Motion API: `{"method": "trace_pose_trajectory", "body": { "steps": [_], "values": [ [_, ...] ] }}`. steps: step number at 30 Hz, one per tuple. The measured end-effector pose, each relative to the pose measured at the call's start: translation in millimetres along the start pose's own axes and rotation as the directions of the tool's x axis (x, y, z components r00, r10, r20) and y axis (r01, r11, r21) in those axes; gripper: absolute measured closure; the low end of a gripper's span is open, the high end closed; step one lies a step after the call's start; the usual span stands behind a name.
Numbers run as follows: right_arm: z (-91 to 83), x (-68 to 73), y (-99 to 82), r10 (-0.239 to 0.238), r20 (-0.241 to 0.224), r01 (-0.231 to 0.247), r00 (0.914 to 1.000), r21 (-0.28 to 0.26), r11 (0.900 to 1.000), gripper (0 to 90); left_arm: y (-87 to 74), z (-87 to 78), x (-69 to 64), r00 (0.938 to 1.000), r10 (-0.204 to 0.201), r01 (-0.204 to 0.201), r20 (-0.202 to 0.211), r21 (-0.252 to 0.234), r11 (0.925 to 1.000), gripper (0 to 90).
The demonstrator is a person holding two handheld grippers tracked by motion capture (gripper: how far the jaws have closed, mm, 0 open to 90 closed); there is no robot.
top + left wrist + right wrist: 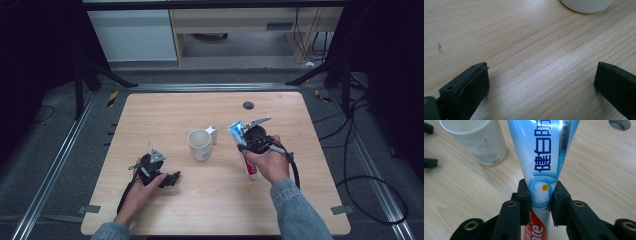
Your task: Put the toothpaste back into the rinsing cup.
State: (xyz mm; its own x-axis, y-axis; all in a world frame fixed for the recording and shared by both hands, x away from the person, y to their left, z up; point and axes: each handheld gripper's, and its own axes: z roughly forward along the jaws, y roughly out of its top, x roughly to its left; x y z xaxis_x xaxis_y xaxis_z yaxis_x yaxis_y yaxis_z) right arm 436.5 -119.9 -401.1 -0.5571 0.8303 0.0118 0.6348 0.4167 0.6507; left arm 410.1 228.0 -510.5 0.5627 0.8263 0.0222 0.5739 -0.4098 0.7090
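Note:
A toothpaste tube (541, 152), blue and white with a red end, is clamped between the jaws of my right gripper (541, 192). In the high view the tube (236, 130) stands tilted, its flat blue end raised, right of a white mug (200, 145). My right gripper (246, 142) holds it near the middle. The mug (476, 142) stands upright and looks empty. My left gripper (174, 178) rests low on the table, front left of the mug. In the left gripper view it (541, 67) is open wide over bare wood, with the mug's base (586, 5) at the top edge.
The wooden table (210, 200) has a dark round cable hole (248, 105) near its far edge, also seen as a grey grommet (620, 123). Black cables trail off the table's right side onto the floor. Metal rails run along both sides.

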Motion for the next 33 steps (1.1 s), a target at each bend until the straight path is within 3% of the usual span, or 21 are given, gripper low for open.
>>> {"method": "trace_pose_trajectory", "body": {
  "steps": [5,8,16,24,31,33],
  "values": [
    [0.7,11.4,1.5,0.018,0.02,-0.016,0.9996,-0.062,0.9979,72.3,0.0,-0.1,0.2,1.0,0.002,-0.002,-0.001,0.002,1.0,0.0],
    [-0.8,17.8,2.1,0.043,0.036,-0.038,0.9984,-0.13,0.9908,72.3,0.0,-0.1,0.1,1.0,0.002,-0.002,-0.001,0.002,1.0,0.0],
    [-5.3,29.0,3.0,0.06,0.052,-0.049,0.9968,-0.201,0.9783,72.4,0.0,-0.1,0.2,1.0,0.002,-0.002,0.0,0.002,1.0,0.0],
    [-11.2,39.7,2.0,0.075,0.061,-0.054,0.9953,-0.296,0.9538,72.6,0.0,-0.1,0.2,1.0,0.003,-0.003,0.0,0.002,1.0,0.0],
    [-12.2,55.5,-4.3,0.123,0.073,-0.087,0.9898,-0.375,0.9228,72.6,0.0,-0.2,0.4,1.0,0.004,-0.004,0.001,0.002,1.0,0.0],
    [-12.2,58.0,-4.9,0.126,0.075,-0.088,0.9892,-0.382,0.9199,72.6,0.0,-0.2,0.4,1.0,0.004,-0.004,0.001,0.002,1.0,0.0]
  ]
}}
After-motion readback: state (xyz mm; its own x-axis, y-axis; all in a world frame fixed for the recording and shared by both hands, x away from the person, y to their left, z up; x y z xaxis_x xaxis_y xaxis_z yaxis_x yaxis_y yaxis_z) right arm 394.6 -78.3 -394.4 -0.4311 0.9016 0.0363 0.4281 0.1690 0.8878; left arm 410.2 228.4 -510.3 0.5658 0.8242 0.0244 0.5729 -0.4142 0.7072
